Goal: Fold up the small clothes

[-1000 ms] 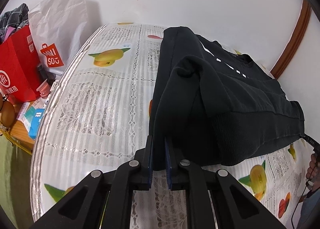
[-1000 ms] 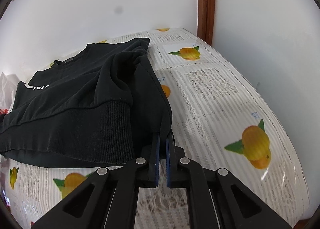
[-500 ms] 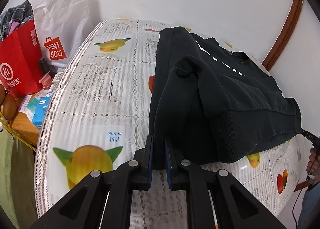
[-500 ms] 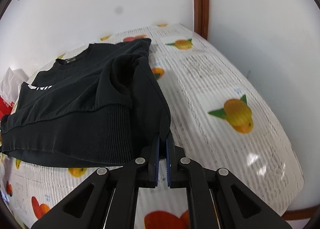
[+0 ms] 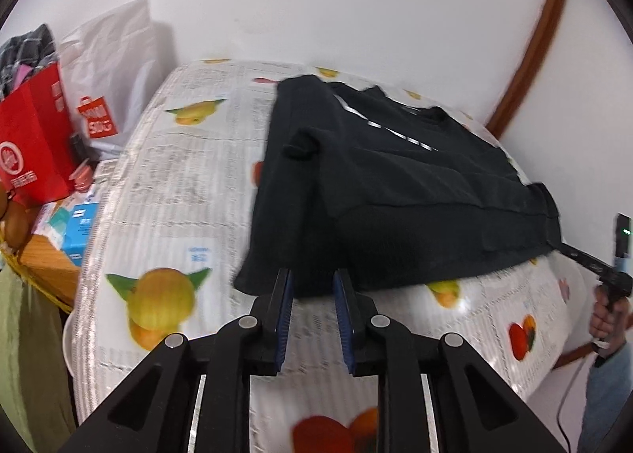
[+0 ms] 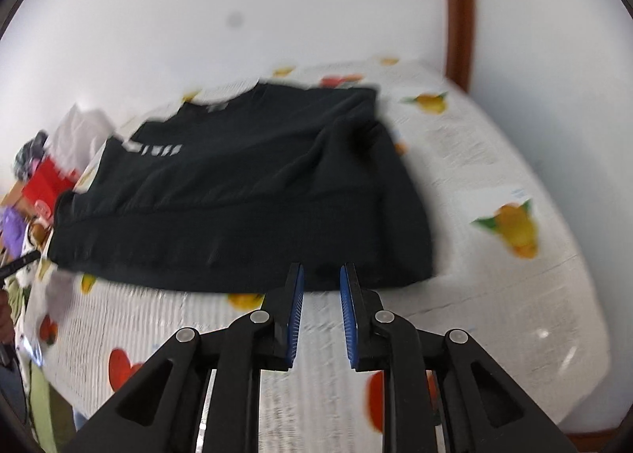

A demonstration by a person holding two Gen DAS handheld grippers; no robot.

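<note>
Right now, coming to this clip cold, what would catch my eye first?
A black sweatshirt lies spread across the middle of a table under a fruit-print tablecloth, sleeves folded in. Just short of its near hem, the left hand-held gripper and the right hand-held gripper stand with blue pads parted, jaws just opened, nothing between them. A red shopping bag sits off the table's left side.

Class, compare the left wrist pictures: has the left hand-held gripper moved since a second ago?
Yes. The left hand-held gripper has backed off the sweatshirt toward the table's near edge; its jaws have just been opening, with nothing between them.
</note>
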